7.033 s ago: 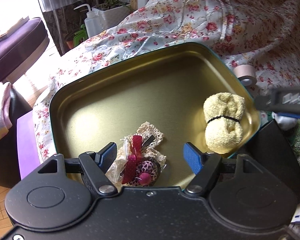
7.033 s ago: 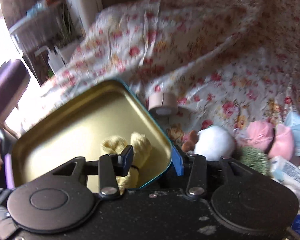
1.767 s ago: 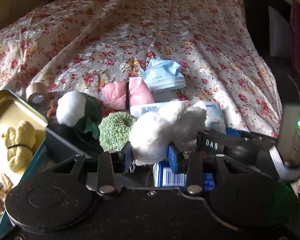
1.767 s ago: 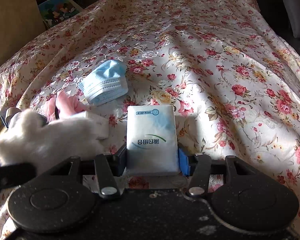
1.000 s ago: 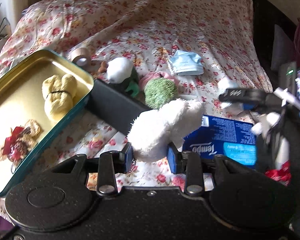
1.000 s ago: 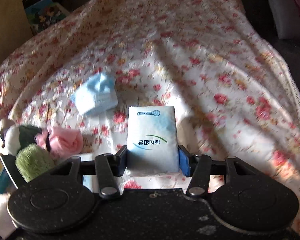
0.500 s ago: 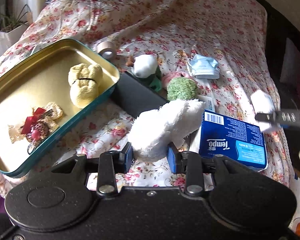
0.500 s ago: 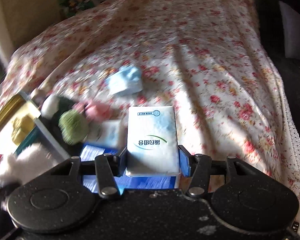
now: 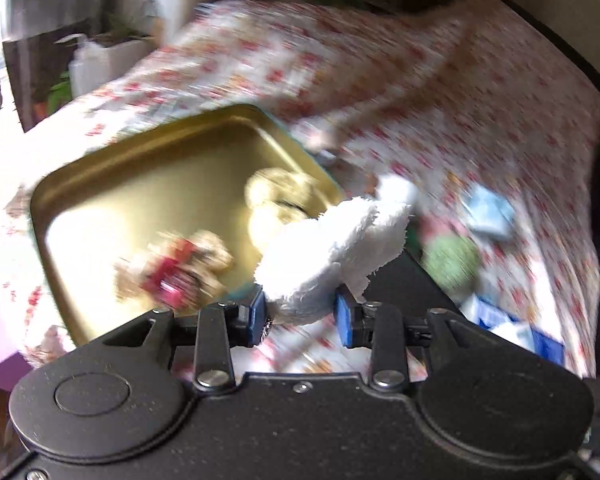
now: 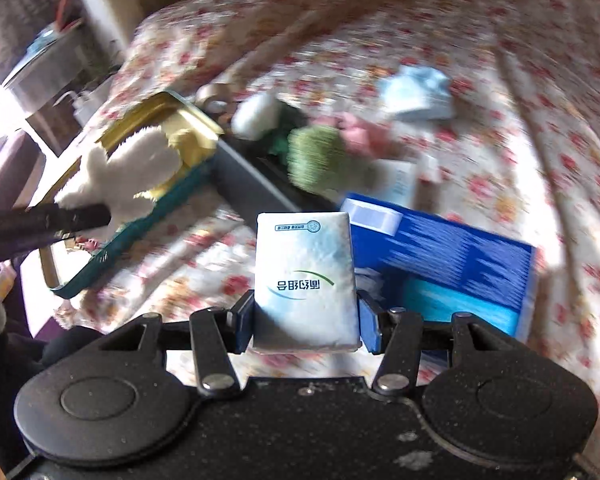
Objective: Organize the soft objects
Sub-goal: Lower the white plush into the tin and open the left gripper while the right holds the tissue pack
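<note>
A fluffy white plush toy point(image 9: 332, 252) is being pinched by the left tongs point(image 9: 300, 316), with the blue pads pressed into its sides. The toy is being held up in the air, right over the near edge of the gold tin tray point(image 9: 140, 168). From the right camera, the same white toy point(image 10: 124, 172) is being seen in front of the tray point(image 10: 140, 220), which has a teal outside rim. Inside the tray, a yellow rolled towel point(image 9: 276, 200) and a small red and lace bundle point(image 9: 176, 268) are lying, and both are looking blurry. A white tissue pack point(image 10: 306, 280) with green and blue print is being pinched by the right tongs point(image 10: 306, 328), standing upright between the two blue pads. Just behind the pack, a blue tissue box point(image 10: 460, 264) is lying on the flowered bedspread point(image 10: 500, 80). Farther back on the bedspread, a green fuzzy ball point(image 10: 320, 156), a pink soft thing point(image 10: 356, 128), a white ball point(image 10: 256, 116), a light blue face mask point(image 10: 416, 92) and a roll of tape point(image 10: 212, 96) are being seen, all near each other. A dark flat thing point(image 10: 252, 184) is lying between the tray and the green ball.
</note>
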Available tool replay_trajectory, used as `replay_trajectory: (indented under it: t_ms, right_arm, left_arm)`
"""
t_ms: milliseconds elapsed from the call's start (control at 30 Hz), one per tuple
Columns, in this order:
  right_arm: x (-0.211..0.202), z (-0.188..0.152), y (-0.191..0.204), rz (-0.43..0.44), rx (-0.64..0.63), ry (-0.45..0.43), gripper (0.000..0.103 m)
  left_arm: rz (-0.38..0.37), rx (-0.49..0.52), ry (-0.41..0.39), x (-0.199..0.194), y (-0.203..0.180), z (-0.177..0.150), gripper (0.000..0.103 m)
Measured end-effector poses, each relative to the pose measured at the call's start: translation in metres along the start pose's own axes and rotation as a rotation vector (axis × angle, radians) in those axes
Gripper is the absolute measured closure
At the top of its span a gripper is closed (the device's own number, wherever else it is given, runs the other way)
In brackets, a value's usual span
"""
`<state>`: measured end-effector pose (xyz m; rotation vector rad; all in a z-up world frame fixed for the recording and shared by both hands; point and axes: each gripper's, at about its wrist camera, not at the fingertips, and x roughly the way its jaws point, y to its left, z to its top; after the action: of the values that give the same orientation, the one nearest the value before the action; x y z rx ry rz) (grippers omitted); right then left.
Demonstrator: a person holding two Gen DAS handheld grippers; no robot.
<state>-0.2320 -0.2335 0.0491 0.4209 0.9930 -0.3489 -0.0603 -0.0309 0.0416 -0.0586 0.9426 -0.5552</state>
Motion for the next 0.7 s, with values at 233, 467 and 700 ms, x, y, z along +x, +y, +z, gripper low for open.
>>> replay_trajectory:
  t_ms: [233,467,700]
  right_arm:
    - [0.017,0.046,0.066,0.069,-0.12,-0.033,0.052]
    - [0.03,0.088,0.122,0.109,-0.208,-0.077,0.052]
    - [0.048,0.115,0.152,0.111,-0.245,-0.094,0.052]
  left_arm:
    - [0.165,-0.138,-0.053,0.006,0.052,0.032,0.067]
    - [0.331,-0.212,-0.079,0.021,0.076,0.046,0.067]
    - [0.397,-0.204,-0.024,0.044,0.079,0.044,0.066]
